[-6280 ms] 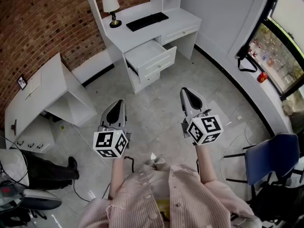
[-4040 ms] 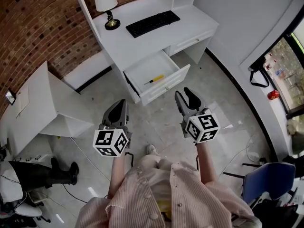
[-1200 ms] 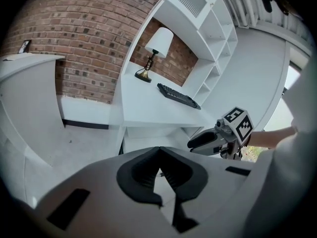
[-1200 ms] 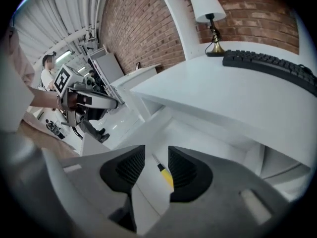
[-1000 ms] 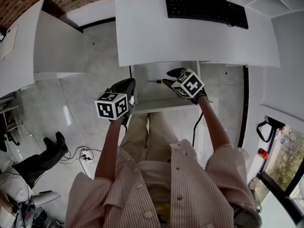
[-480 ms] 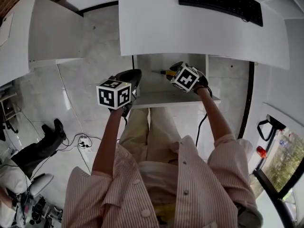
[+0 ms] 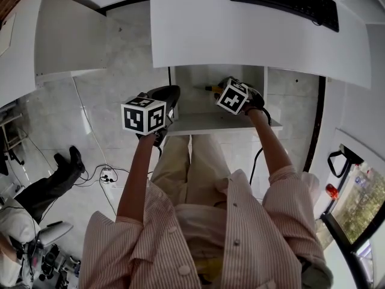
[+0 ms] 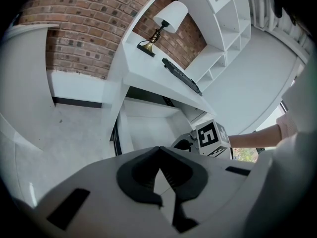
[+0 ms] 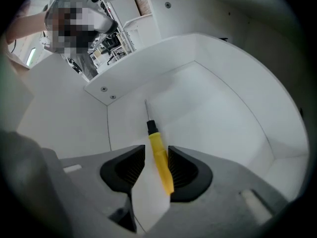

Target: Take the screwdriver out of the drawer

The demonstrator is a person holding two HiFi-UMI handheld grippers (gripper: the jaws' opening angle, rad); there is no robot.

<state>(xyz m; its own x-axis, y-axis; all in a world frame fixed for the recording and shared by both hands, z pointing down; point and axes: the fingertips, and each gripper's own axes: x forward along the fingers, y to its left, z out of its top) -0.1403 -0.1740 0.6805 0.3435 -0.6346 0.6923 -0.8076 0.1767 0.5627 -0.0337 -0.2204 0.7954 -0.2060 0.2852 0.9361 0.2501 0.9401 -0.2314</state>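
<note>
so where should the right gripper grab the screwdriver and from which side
The yellow handle, from above, jaws across its width: the screwdriver lies flat on the drawer floor and its shaft is thin. The right gripper straddles the handle, open.

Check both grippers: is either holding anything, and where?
Nothing is gripped yet. The right gripper straddles the screwdriver at its yellow handle, jaws open, in the drawer; the left gripper is shut, empty.

Pink-striped short-sleeved shirt point(image 7: 180, 233), small white buttons point(image 7: 233, 242), bare light-skinned forearms point(image 7: 137, 173), beige trousers point(image 7: 179, 161)
</note>
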